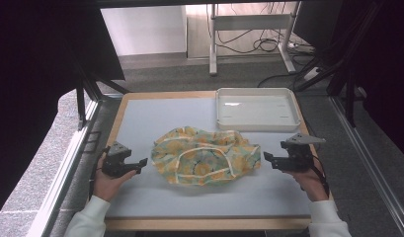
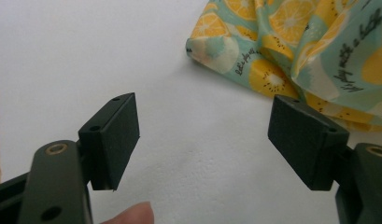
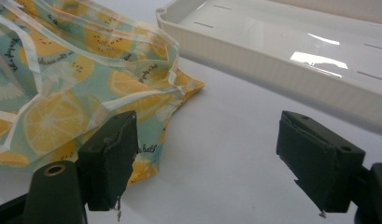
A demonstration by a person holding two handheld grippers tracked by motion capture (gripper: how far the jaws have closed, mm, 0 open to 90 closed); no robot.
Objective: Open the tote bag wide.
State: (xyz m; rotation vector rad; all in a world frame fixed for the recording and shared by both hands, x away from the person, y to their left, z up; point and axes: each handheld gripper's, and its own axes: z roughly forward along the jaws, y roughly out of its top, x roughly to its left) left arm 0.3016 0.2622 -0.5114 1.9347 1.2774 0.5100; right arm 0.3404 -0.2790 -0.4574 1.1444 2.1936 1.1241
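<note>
Desk (image 1: 140, 118) carries a light blue-grey mat with wood edging; the white tray (image 1: 257, 124) sits empty at its far right corner. The fruit-print cloth (image 1: 205, 155) lies crumpled mid-desk, just in front of the tray and apart from it, white-trimmed edges looping across the top of the heap. Judged step: approach, pre-grasp, nothing picked up yet. Both hands flank the cloth at about the same depth, forearms coming in from the near edge in white sleeves, tongs pointing inward at each other across the heap. Left tongs (image 1: 140, 163) sit just off the cloth's left edge; in the left gripper view the left tongs (image 2: 203, 140) are spread wide with bare mat between them, and the cloth's near corner (image 2: 212, 46) lies ahead and toward the right jaw, not touched. Right tongs (image 1: 266, 159) sit just beside the cloth's right edge; in the right gripper view the right tongs (image 3: 207, 156) are also spread wide, with nothing clamped, the left jaw overlapping the cloth's orange tip (image 3: 188, 86) in the picture, contact unclear, and the tray wall (image 3: 272, 77) runs behind. Next move likely calls for each hand to drop low to the mat, slide a jaw under a single edge or corner rather than a bunched fold, and close. Risk: grabbing several layers, or the trim loop only.
</note>
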